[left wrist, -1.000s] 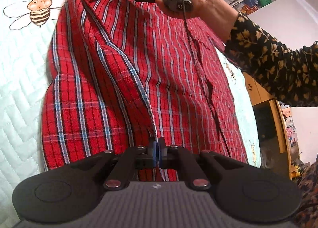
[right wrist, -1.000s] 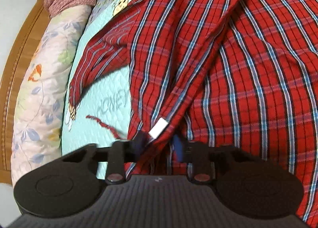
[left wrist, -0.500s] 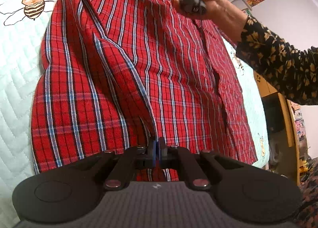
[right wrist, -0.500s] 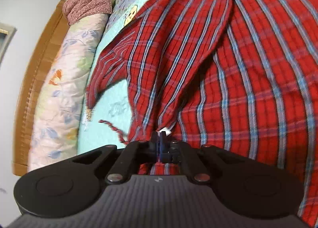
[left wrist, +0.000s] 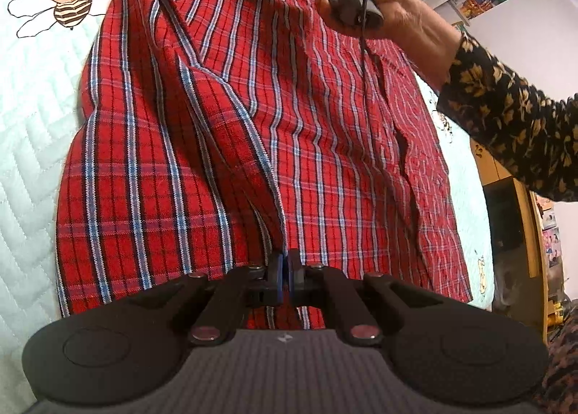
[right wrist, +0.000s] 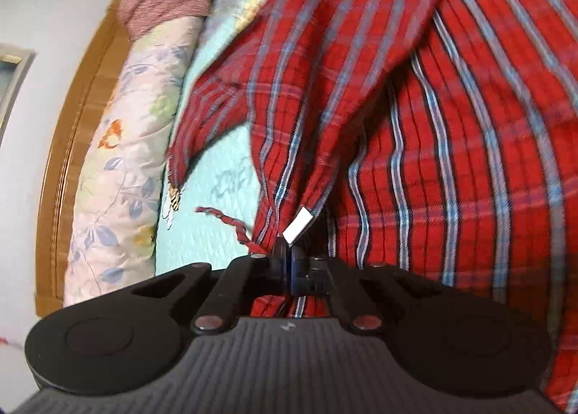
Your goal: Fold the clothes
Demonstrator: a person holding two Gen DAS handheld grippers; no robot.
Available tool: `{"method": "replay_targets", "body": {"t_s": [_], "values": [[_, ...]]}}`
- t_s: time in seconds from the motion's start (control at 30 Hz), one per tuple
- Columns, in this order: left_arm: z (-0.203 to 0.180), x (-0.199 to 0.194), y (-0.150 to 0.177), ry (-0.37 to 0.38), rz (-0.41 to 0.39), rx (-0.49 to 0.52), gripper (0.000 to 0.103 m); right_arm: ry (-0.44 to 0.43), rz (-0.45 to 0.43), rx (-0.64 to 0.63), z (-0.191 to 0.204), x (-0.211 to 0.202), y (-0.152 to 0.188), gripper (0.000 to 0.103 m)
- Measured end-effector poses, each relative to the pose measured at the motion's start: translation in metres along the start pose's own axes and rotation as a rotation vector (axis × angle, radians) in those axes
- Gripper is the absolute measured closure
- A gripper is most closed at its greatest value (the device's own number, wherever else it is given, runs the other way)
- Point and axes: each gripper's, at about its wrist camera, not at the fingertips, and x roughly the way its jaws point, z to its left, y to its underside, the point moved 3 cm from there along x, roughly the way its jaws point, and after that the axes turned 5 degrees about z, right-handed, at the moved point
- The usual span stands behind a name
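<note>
A red plaid garment (left wrist: 253,146) lies spread on a pale quilted bedspread (left wrist: 29,146). My left gripper (left wrist: 285,262) is shut on its near hem, where a fold line runs up the cloth. Across the garment, a hand (left wrist: 393,5) in a dark floral sleeve holds the right gripper at the far edge. In the right wrist view my right gripper (right wrist: 289,255) is shut on the garment (right wrist: 415,161) beside a small white tag (right wrist: 298,228) and a red twisted cord (right wrist: 231,222). The cloth rises from the bed towards those jaws.
A bee print (left wrist: 70,4) marks the bedspread left of the garment. A floral rolled quilt (right wrist: 119,168) with a pinkish knit item (right wrist: 162,7) on top lies along the wooden headboard (right wrist: 61,175). Wooden furniture (left wrist: 513,229) stands beyond the bed's right side.
My right gripper closed on the garment edge by the white tag and lifted it a little. The left gripper kept its grip on the hem; the cloth now fills more of its view.
</note>
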Motion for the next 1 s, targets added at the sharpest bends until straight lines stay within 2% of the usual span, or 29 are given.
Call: {"method": "replay_targets", "body": {"t_s": [0.13,0.23,0.37,0.43,0.53,0.63,0.77,0.87,0.93,1.0], "values": [[-0.01,0.001,0.0,0.019,0.038,0.049,0.102,-0.01,-0.05,-0.077,0.004,-0.023,-0.007,0.1],[-0.025,0.001,-0.003,0.038,0.071,0.105,0.102,-0.055,-0.144,-0.107,0.009,-0.056,-0.029,0.1],[-0.057,0.008,-0.009,0.133,0.103,0.175,0.102,-0.059,-0.269,-0.151,0.014,-0.114,-0.066,0.1],[-0.074,0.017,-0.012,0.181,0.119,0.21,0.102,0.003,-0.295,-0.173,0.003,-0.136,-0.085,0.1],[-0.093,0.053,-0.012,0.223,0.176,0.261,0.102,0.13,-0.293,-0.17,-0.028,-0.148,-0.103,0.1],[-0.101,0.091,-0.005,0.236,0.252,0.286,0.102,0.305,-0.286,-0.153,-0.071,-0.148,-0.105,0.1],[-0.101,0.109,0.006,0.21,0.282,0.27,0.102,0.379,-0.288,-0.122,-0.111,-0.138,-0.096,0.098],[-0.095,0.094,0.005,0.233,0.256,0.197,0.102,0.351,-0.281,-0.114,-0.119,-0.134,-0.092,0.088],[-0.09,0.083,0.004,0.245,0.23,0.148,0.101,0.31,-0.286,-0.091,-0.12,-0.138,-0.088,0.075],[-0.085,0.07,0.001,0.261,0.2,0.098,0.101,0.291,-0.287,-0.075,-0.119,-0.147,-0.079,0.054]]}}
